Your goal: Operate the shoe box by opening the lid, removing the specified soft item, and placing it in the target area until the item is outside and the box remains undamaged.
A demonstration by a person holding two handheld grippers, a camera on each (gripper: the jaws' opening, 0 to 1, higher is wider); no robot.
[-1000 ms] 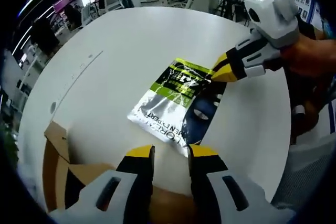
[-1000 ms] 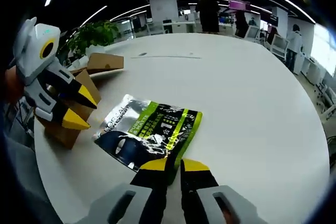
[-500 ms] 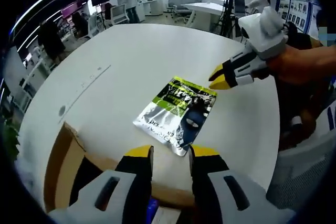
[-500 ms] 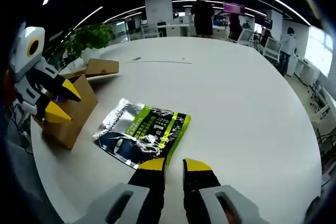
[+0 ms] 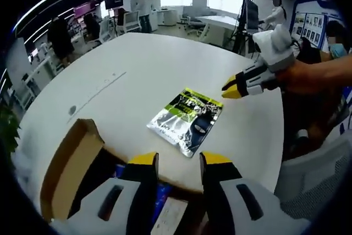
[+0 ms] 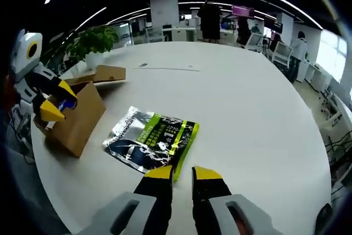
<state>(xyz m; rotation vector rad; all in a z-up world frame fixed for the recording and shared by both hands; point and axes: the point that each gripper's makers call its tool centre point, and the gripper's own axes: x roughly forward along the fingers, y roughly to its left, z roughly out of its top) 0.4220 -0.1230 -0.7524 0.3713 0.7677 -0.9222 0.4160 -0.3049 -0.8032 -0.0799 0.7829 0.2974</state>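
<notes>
A silver, black and green soft packet (image 5: pixel 190 119) (image 6: pixel 154 138) lies flat on the round white table (image 5: pixel 137 64) (image 6: pixel 253 103). The open cardboard shoe box (image 5: pixel 71 163) (image 6: pixel 77 119) stands at the table's edge, its lid (image 6: pixel 104 72) folded outward; something blue (image 5: pixel 162 202) shows inside. My left gripper (image 5: pixel 180 160) (image 6: pixel 55 100) hovers over the box, jaws wide apart and empty. My right gripper (image 6: pixel 182 173) (image 5: pixel 232 87) hangs just off the packet's green end, clear of it, jaws a narrow gap apart with nothing between them.
A person's forearm (image 5: pixel 316 72) holds the right gripper over the table's rim. A potted plant (image 6: pixel 93 39) stands beyond the box. Desks, chairs and several people fill the office behind. The table's far half (image 6: pixel 231 70) is bare.
The right gripper has come off the packet's corner and drawn back; the packet stays flat on the table. The left gripper has pulled back over the open box.
</notes>
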